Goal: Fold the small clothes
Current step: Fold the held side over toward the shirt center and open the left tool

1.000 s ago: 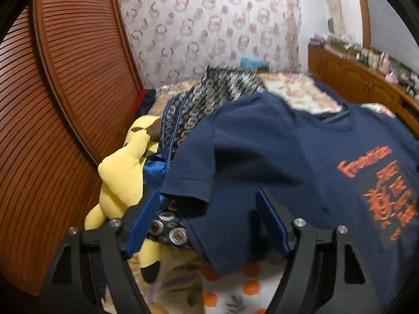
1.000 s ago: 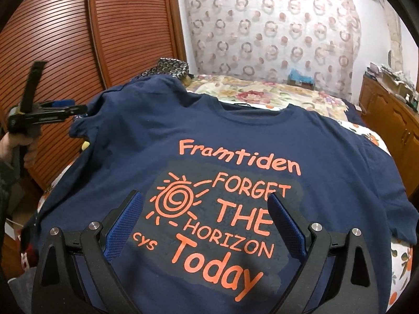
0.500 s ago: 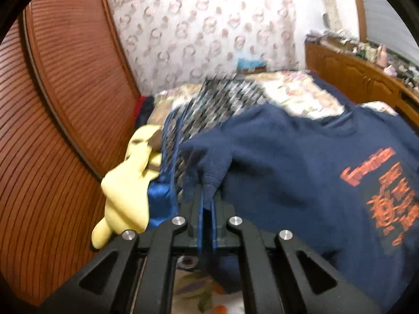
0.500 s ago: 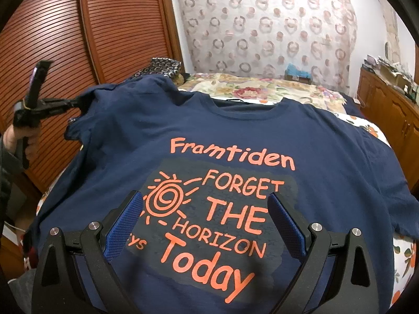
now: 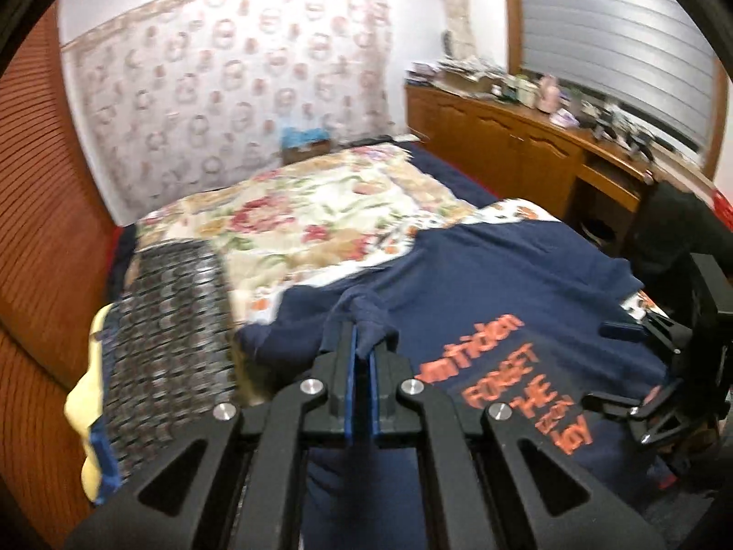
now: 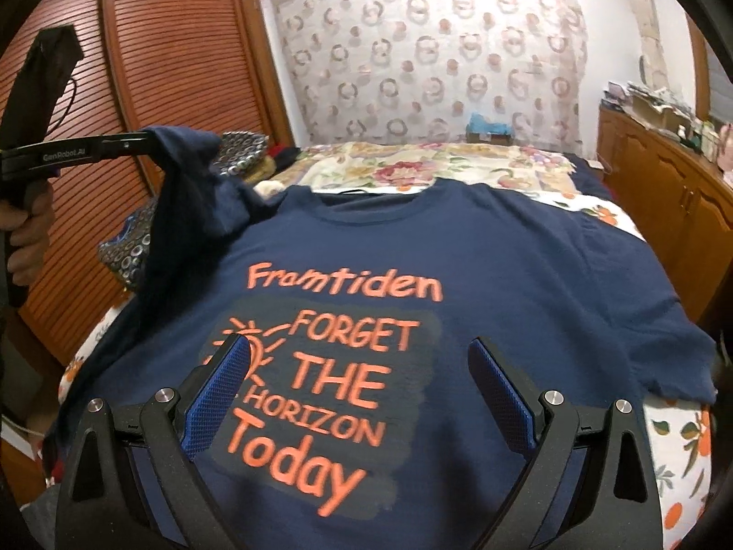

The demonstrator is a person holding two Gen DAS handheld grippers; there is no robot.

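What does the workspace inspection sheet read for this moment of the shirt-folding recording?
Surface: bed with floral cover.
Job's things: navy T-shirt spread print-up; its sleeve lifted off the bed.
Clutter: ring-patterned cloth and a yellow item at the bed's edge.
Grippers: left gripper shut on the sleeve; right gripper open above the print, holding nothing.
Cables: thin black cable at the left gripper's handle.
Surroundings: louvred wooden doors, patterned curtain, cluttered wooden cabinet.
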